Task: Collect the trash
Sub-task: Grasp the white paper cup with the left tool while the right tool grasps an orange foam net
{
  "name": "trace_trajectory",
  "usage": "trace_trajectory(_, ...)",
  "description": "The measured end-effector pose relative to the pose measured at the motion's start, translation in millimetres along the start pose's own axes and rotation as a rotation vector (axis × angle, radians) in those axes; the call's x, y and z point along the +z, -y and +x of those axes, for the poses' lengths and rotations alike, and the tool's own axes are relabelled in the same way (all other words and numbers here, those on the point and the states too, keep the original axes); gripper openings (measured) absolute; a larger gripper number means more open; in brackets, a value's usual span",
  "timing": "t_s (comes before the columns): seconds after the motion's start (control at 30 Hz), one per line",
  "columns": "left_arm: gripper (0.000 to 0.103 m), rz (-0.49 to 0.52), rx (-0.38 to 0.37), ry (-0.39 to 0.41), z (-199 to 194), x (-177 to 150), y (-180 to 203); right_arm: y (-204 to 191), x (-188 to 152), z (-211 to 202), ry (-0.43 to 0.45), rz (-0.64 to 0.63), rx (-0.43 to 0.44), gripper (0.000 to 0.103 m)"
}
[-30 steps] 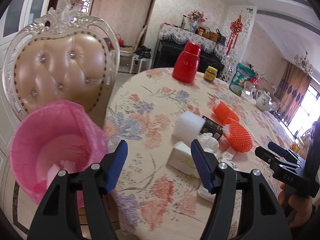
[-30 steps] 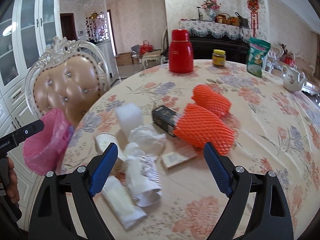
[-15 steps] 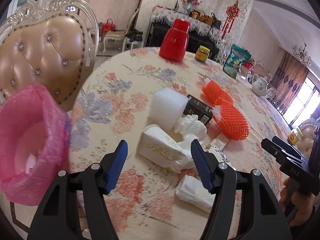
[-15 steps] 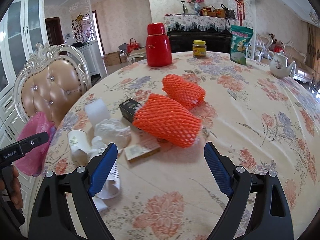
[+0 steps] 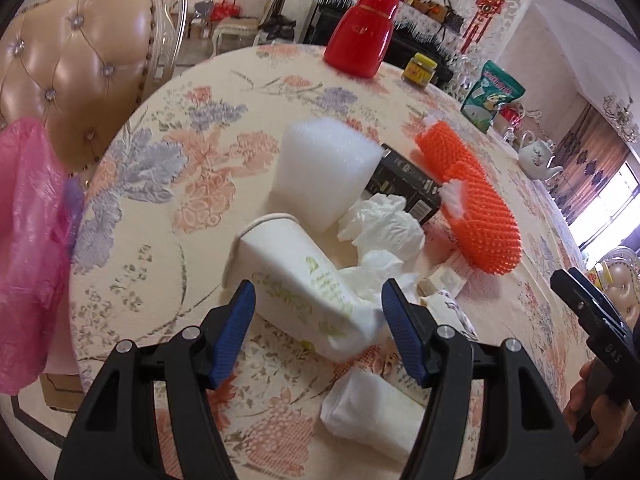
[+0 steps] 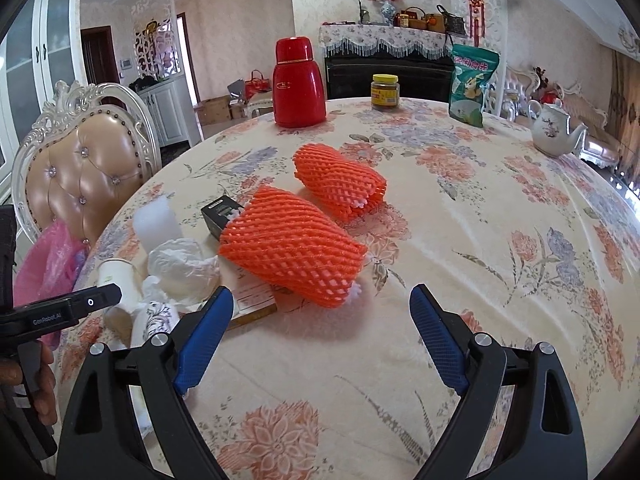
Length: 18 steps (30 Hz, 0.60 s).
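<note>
The left gripper, wide open and holding nothing, is straddling the tipped paper cup lying on the surface with its long axis running diagonally between the fingers, while the equally open, empty right gripper is hovering farther off.

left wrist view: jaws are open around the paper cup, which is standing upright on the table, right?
Not quite. The left wrist view shows the paper cup lying on its side, not standing upright. The left gripper is open with its jaws on either side of it, above the table.
</note>
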<state>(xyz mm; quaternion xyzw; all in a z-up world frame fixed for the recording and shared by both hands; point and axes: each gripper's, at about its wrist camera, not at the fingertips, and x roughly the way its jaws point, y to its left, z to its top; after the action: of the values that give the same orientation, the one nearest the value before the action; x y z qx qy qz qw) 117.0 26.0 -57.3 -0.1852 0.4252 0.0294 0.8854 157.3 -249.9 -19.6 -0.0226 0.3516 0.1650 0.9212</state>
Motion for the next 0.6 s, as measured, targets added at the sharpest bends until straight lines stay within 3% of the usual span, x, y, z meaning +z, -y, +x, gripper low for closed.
trace_trajectory(0.13, 0.063, -0.008, 0.020, -0.030, 14, 2, -2, -4, 6, 11, -0.008, -0.028, -0.006, 0.085)
trace_trajectory(0.37, 0.039, 0.013, 0.010, -0.050, 20, 5, -3, -21, 16, 41, -0.039, -0.098, -0.013, 0.085)
trace_trajectory(0.6, 0.038, 0.020, -0.009, -0.041, 16, 6, -8, -34, 25, 66, -0.062, -0.158, -0.023, 0.085)
